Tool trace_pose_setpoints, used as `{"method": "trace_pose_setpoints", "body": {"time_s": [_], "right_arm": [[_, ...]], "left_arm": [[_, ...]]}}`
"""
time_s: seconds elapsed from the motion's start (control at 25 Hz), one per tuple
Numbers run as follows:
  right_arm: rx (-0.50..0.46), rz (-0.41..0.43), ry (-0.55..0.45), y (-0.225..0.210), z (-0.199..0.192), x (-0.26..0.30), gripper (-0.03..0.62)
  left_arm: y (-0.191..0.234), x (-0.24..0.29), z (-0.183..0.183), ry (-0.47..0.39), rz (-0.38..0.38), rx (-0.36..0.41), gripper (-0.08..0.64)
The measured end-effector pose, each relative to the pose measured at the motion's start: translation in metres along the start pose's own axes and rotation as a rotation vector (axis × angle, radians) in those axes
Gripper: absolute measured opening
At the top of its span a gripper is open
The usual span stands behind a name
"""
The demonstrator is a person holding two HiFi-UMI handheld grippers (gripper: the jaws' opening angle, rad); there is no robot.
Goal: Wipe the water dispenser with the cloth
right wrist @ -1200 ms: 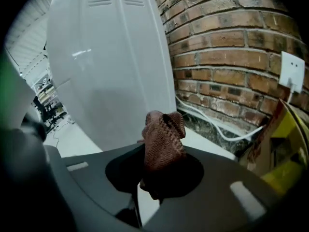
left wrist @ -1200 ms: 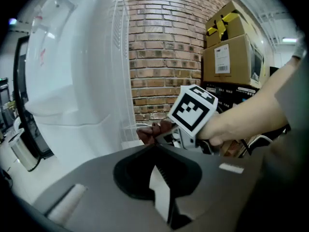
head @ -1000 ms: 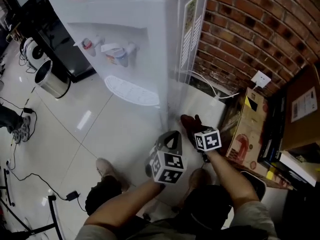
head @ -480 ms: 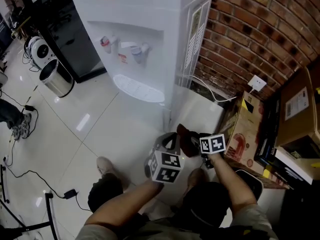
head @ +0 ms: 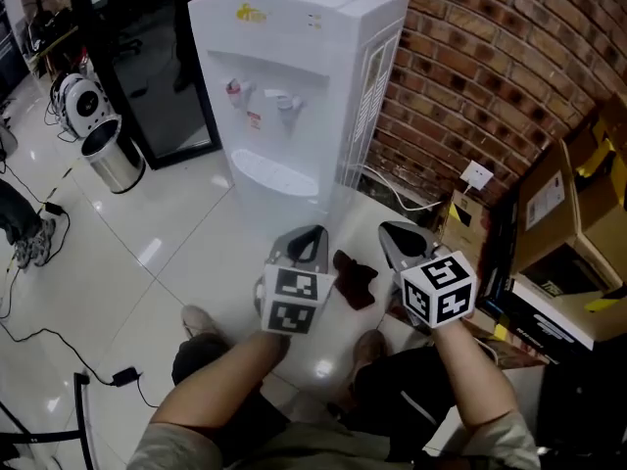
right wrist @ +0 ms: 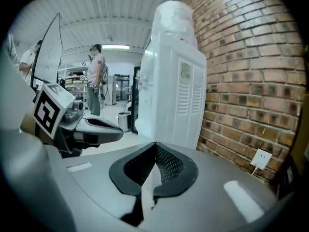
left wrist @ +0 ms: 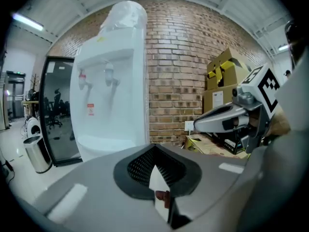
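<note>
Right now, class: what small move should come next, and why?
Probably lower the right gripper, whose jaws just closed on nothing, and open it over the dark red cloth: that seems to lie loose on the white floor tiles, so the white water dispenser cannot be wiped yet.

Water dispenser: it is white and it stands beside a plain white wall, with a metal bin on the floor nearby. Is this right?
Not quite. The white water dispenser, with the metal bin nearby, stands beside a brick wall, not a plain white one. The head view shows it.
</note>
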State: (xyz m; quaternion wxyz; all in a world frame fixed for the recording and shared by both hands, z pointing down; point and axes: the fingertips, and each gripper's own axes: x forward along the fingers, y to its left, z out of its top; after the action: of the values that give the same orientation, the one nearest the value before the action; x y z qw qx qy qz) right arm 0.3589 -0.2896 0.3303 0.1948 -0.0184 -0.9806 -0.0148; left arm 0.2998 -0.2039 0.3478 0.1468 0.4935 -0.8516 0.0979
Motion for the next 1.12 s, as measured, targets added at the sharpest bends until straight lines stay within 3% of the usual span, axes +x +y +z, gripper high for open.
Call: {"method": "trace_pose_setpoints", "body": {"time_s": [0.16,0.28,0.36,0.48,0.68,0.8,1.12], "right_arm": [[0.14,-0.08,-0.209,0.004,0.038,-0.031,0.014],[0.21,-0.101,-0.248,0.009,0.031,-0.046,0.014],[0.217,-0.077,-0.254,0.015,0.033,-0.052,0.014],[0.21,-0.086,-0.317,0.009,0.048,-0.056,0.012],[0.211,-0.118,-0.318,0.007,0.044,-0.062,0.012],[0.159,-0.113,-0.29,0.015,0.044,-0.06,0.011],[0.138,-0.101,-0.256,0.018,0.036,-0.055,0.011]], "left_arm": [[0.015,-0.036,0.042,-0.096,0.037,0.023,0.0],[0.011,-0.055,0.055,-0.166,0.023,0.074,-0.001],[0.01,-0.059,0.043,-0.167,0.009,0.043,0.0],[0.007,-0.057,0.034,-0.126,-0.084,-0.055,-0.001],[0.026,-0.062,0.022,-0.121,-0.035,-0.076,0.0],[0.039,-0.063,0.024,-0.122,0.004,-0.093,0.0],[0.039,-0.065,0.03,-0.154,0.033,-0.064,0.0]]}}
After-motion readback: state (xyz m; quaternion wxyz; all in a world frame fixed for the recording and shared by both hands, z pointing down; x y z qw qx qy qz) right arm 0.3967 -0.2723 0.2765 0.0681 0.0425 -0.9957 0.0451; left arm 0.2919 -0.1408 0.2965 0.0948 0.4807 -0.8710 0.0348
